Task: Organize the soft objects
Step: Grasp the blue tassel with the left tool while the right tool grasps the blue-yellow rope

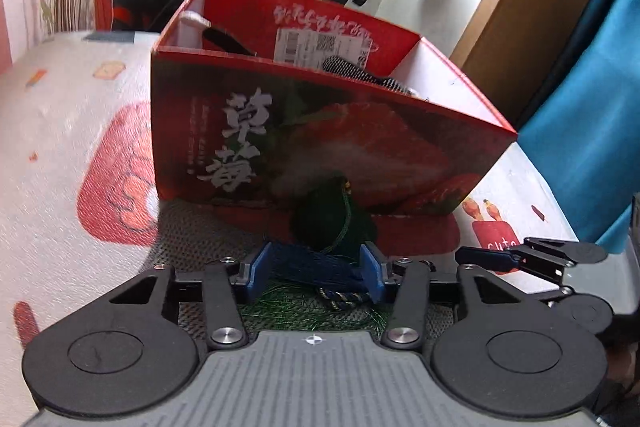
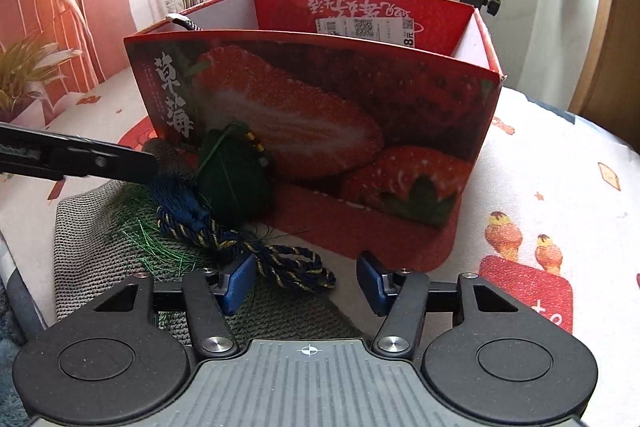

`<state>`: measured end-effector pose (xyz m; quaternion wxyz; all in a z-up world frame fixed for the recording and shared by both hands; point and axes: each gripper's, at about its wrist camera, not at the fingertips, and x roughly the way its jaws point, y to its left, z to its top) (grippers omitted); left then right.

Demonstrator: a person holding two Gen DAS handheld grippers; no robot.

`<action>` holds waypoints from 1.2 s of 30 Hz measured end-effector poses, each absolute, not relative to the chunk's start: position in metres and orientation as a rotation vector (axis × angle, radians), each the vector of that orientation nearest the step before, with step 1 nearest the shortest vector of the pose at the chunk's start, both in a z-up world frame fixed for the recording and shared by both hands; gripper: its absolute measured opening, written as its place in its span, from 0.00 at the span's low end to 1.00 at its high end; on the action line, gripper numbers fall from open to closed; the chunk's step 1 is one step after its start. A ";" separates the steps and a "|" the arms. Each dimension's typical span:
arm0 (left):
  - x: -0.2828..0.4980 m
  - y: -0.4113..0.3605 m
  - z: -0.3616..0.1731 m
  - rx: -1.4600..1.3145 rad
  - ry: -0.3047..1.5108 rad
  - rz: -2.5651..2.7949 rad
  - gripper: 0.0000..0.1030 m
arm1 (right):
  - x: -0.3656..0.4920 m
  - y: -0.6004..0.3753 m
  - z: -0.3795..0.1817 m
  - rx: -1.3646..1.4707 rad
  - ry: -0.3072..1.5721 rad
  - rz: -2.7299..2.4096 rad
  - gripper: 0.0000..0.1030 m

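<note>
a dark green stuffed pouch (image 2: pixel 232 183) with a blue tassel (image 1: pixel 320 265) and a twisted navy-and-gold cord (image 2: pixel 292 267) is lying on a grey knitted cloth (image 2: pixel 80 239), just in front of the red strawberry box (image 2: pixel 320 115) on the patterned bed cover (image 2: pixel 560 155).

the left gripper (image 1: pixel 314 271) is standing half closed with the blue tassel threads lying between its blue pads (image 1: pixel 258 269); whether the pads are already pressing on the threads cannot be told from either view. the right gripper (image 2: pixel 306 281) is also standing half spread, its left pad (image 2: pixel 240 277) sitting just beside the cord loop, with nothing clamped between the jaws.

the pouch is looking light and squashy, so it is likely yielding under a pinch rather than slipping. the tassel and loose green threads (image 2: pixel 168 251) are likely sliding apart or snagging if taken alone, and the pouch would be dangling from them. the braided cord, or the knot where tassel meets cord, is appearing the firmer hold; the pouch body is offering a bulkier but secure pinch. the box already is holding other soft items (image 1: pixel 352 67), with room left for this one.
</note>
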<state>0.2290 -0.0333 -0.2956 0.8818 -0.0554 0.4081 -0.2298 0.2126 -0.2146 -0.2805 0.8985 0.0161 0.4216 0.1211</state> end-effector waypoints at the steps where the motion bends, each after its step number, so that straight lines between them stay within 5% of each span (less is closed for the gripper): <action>1: 0.232 -0.034 -0.300 -0.136 0.864 -0.482 0.49 | 0.213 -0.215 -0.281 0.038 0.878 0.255 0.51; 12: 0.239 -0.042 -0.316 -0.123 0.887 -0.481 0.50 | 0.223 -0.214 -0.295 0.054 0.922 0.265 0.50; 30: 0.218 -0.045 -0.310 -0.088 0.875 -0.555 0.55 | 0.226 -0.211 -0.296 0.057 0.917 0.292 0.17; 36: 0.215 -0.040 -0.309 -0.066 0.868 -0.537 0.53 | 0.226 -0.211 -0.295 0.068 0.919 0.297 0.13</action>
